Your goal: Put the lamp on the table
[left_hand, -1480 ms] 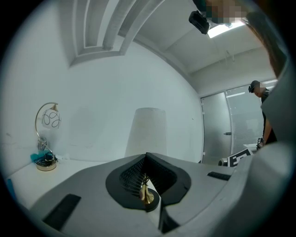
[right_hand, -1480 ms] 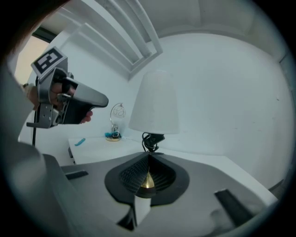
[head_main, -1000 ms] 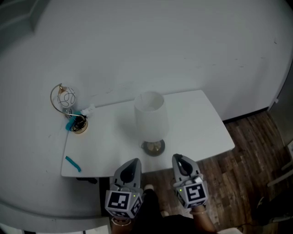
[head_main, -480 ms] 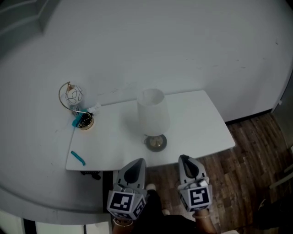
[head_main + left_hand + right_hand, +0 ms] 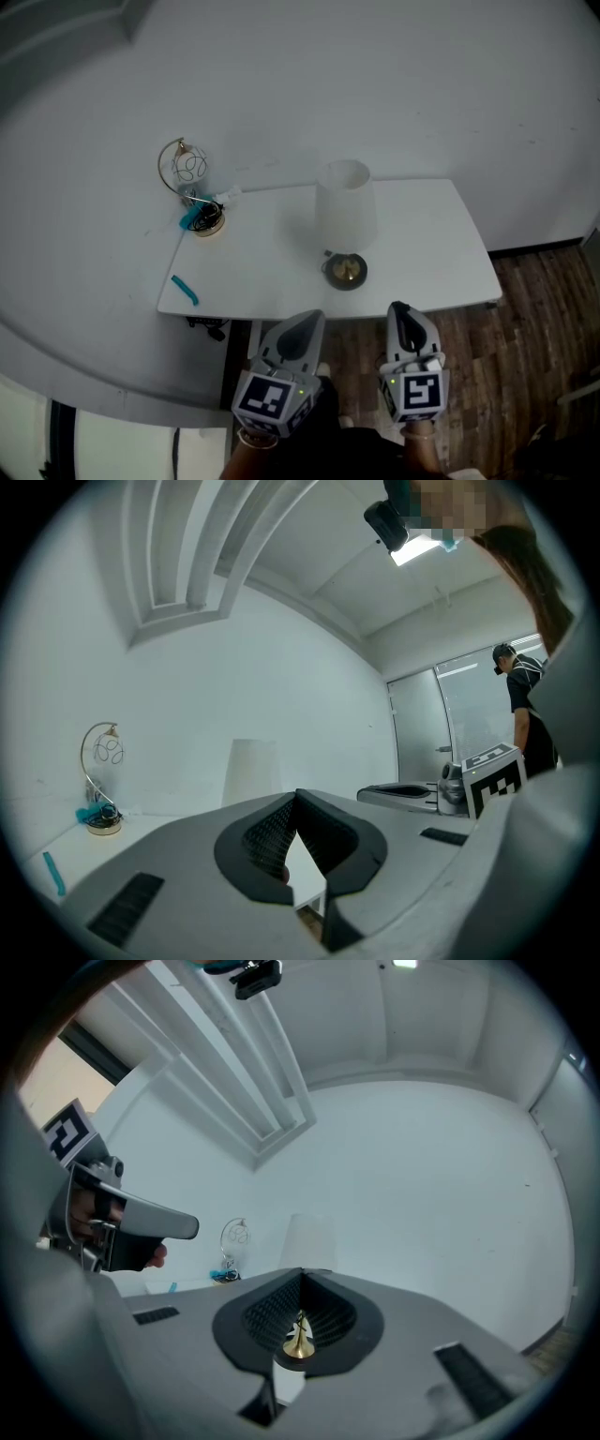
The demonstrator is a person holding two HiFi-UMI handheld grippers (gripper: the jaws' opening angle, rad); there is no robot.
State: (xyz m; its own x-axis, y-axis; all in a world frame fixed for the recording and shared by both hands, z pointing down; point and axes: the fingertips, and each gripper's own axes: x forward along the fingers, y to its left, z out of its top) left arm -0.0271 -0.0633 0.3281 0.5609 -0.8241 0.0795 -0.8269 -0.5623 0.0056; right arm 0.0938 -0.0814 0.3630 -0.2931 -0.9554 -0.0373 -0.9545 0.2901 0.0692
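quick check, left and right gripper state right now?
Left gripper: closed, nothing between the jaws.
Right gripper: closed, nothing between the jaws.

The lamp (image 5: 345,211) blocks the table (image 5: 431,246) middle; both sides lie open.

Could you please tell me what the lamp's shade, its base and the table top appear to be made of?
Lamp shade: matte white and faintly translucent, so fabric or frosted plastic.
Lamp base: probably brass-toned metal, gold and shiny.
Table top: smooth matte white, perhaps laminate; uncertain.
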